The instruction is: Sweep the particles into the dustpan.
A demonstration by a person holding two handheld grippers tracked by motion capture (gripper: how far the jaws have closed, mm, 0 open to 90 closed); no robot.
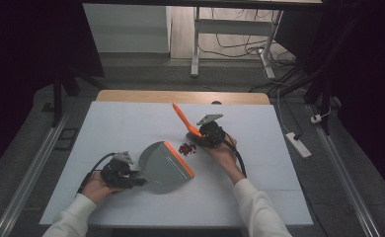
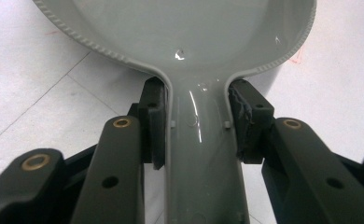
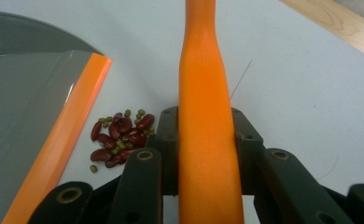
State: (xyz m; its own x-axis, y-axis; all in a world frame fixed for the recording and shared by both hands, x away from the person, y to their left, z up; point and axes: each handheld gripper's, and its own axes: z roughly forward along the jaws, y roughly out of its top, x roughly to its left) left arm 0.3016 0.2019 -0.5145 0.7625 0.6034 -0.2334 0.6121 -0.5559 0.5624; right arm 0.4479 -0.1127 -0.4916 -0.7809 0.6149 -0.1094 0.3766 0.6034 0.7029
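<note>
The grey dustpan (image 1: 163,167) is lying near the front middle of the white table (image 1: 131,123), its long axis running on a diagonal: handle toward my left hand (image 1: 96,187), orange lip (image 1: 179,159) facing up and right at the beans (image 1: 186,148). That little heap of red and green beans is sitting just beyond the lip, apart from it. My left gripper (image 2: 196,126) is clamping the dustpan's handle, pads pressing both sides of the neck. My right gripper (image 3: 203,140) is gripping the orange brush handle (image 3: 206,116), which is pointing up and away to the far left in the high view (bristles are hidden behind the gripper). My right hand (image 1: 225,150) is resting just right of the beans, forearm angling in from the bottom edge. In the left gripper view the pan's front is cut off at the top.
</note>
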